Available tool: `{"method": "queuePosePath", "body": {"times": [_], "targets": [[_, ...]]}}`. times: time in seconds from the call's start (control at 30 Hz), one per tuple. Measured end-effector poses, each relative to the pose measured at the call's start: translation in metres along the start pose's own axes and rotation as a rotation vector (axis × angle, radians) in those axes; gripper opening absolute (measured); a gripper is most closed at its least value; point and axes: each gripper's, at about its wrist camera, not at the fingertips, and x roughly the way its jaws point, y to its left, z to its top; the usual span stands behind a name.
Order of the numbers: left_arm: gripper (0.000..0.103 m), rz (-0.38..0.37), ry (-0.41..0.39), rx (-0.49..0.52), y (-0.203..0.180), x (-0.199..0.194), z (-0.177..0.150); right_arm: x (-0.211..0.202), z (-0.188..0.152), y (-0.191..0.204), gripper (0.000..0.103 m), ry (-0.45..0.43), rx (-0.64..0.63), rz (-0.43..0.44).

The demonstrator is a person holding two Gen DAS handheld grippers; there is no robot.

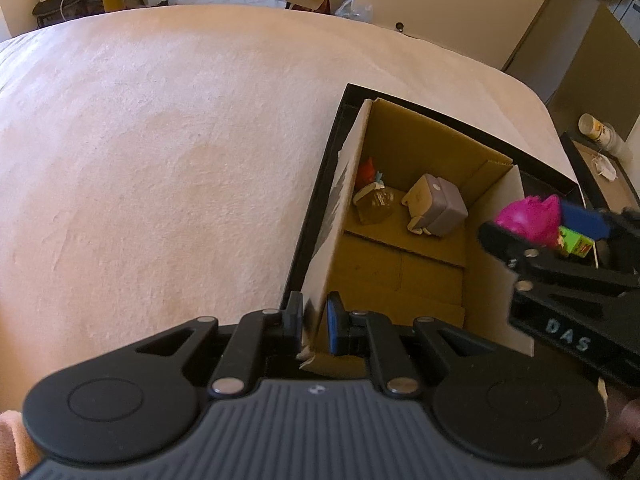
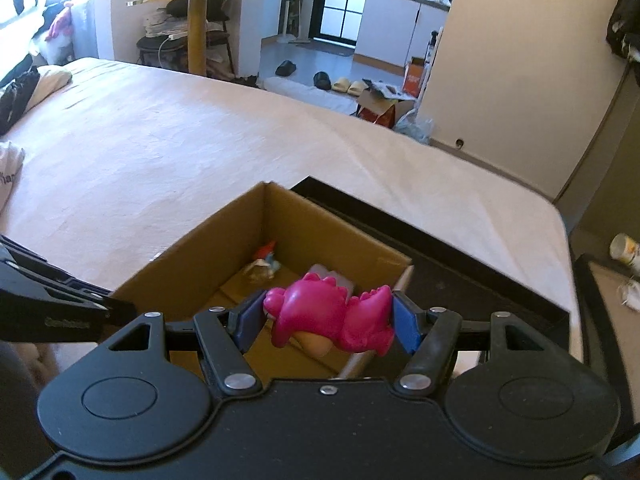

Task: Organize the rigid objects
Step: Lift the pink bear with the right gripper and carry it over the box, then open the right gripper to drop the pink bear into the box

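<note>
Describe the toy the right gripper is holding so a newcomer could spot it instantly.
Start at the open cardboard box on the bed; the right gripper hangs over its near right corner. Clamped between its blue pads is the pink dinosaur toy. Glossy magenta with a spiky back, it is the only toy outside the box floor.

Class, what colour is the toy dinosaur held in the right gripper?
Bright pink toy dinosaur, clearest in the right wrist view.

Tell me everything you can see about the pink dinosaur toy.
The pink dinosaur toy looks like glossy moulded plastic, magenta with a tan belly and a row of back spikes. It lies sideways, clamped between the right tool's blue pads, held above the near end of the open cardboard box. Nothing else touches it.
</note>
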Motion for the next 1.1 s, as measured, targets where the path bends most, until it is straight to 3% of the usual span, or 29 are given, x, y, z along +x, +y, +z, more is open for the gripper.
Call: {"method": "queuePosePath", "body": {"times": [0.47,0.77,1.1], "targets": [[0.011,-0.013,-0.002,-0.013,0.002,0.0,0.0,0.018,0.002,0.011,0.065,0.088,0.156,0.124],[0.011,-0.017,0.001,-0.022,0.004,0.001,0.001,0.034,0.002,0.014,0.065,0.136,0.197,0.148],[0.011,-0.011,0.001,-0.023,0.004,0.002,0.001,0.046,0.002,-0.007,0.066,0.149,0.379,0.2]]}}
